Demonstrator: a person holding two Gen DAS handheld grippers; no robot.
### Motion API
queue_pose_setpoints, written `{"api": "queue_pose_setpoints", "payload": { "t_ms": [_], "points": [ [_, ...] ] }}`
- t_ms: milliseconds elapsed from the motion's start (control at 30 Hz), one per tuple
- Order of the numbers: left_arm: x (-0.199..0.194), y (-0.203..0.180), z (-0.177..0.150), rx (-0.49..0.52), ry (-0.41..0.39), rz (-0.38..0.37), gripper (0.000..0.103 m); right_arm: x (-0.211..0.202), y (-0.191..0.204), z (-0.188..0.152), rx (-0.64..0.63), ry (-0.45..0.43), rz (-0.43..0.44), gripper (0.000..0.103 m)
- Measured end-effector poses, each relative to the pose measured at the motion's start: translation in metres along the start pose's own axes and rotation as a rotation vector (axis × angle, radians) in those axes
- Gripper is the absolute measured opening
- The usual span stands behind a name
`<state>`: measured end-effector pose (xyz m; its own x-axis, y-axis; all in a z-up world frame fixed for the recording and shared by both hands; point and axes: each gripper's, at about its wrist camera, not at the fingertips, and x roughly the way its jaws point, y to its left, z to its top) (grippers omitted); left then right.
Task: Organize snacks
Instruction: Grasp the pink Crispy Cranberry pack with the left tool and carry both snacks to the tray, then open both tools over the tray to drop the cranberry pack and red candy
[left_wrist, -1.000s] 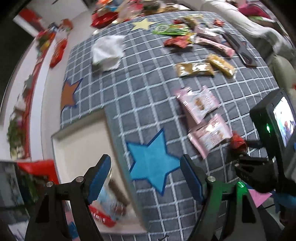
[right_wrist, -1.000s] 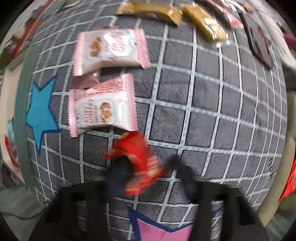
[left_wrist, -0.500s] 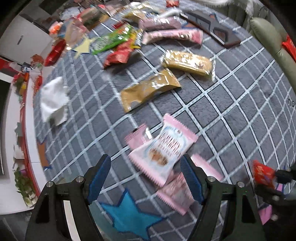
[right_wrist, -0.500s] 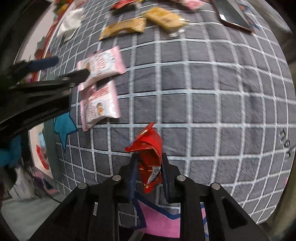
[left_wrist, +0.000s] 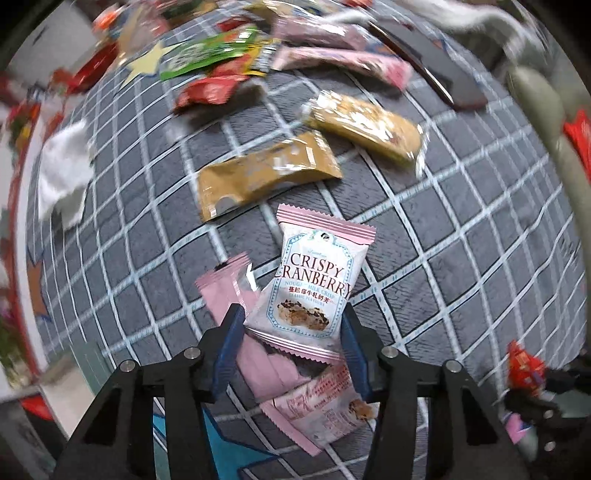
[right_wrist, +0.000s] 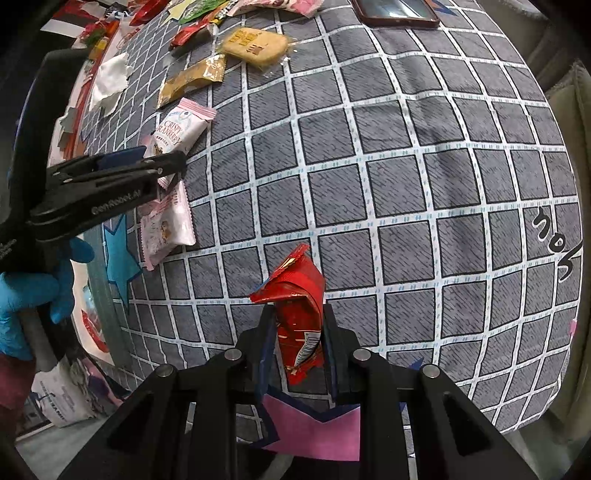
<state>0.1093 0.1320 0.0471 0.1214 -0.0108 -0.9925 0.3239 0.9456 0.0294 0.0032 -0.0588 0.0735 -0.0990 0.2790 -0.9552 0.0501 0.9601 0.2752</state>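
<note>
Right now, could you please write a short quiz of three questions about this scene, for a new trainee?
1. True or false: the right gripper is shut on a red snack packet.
2. Which packet lies between the left gripper's jaws?
A. the Crispy Cranberry packet
B. the green packet
C. the brown packet
3. Fill in: the checked cloth is ____ with white lines.

Key: 1 true; 2 A; 3 grey.
</note>
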Motion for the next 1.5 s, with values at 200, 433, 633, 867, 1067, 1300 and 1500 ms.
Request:
{"api": "queue_pose_setpoints", "payload": {
  "t_ms": [200, 433, 633, 867, 1067, 1300, 1500],
  "points": [
    [-0.029, 0.028, -0.027, -0.126, -0.053, -0.047, 0.055, 0.002, 0.013, -0.001, -0.017, -0.005, 0.001, 0.025],
    [-0.067, 0.048, -0.079, -0.217, -0.104, -0.036, 0.055, 0.000, 0.035, -0.002, -0.043, -0.001, 0.006, 0.025],
    [-0.087, 0.081, -0.126, -0.362, -0.106, 0.018, 0.055, 0.000, 0.082, -0.001, -0.138, 0.000, 0.014, 0.025],
    [-0.094, 0.137, -0.176, -0.543, -0.107, 0.072, 0.055, 0.010, 0.163, 0.005, -0.306, 0.020, 0.026, 0.025],
    [-0.094, 0.172, -0.222, -0.665, -0.091, 0.102, 0.055, 0.026, 0.235, 0.008, -0.448, 0.050, 0.049, 0.025],
    [-0.084, 0.195, -0.257, -0.761, -0.049, 0.115, 0.055, 0.051, 0.312, 0.008, -0.570, 0.086, 0.074, 0.025],
    [-0.068, 0.196, -0.268, -0.778, -0.010, 0.118, 0.055, 0.075, 0.345, 0.009, -0.612, 0.119, 0.073, 0.025]
  ]
}}
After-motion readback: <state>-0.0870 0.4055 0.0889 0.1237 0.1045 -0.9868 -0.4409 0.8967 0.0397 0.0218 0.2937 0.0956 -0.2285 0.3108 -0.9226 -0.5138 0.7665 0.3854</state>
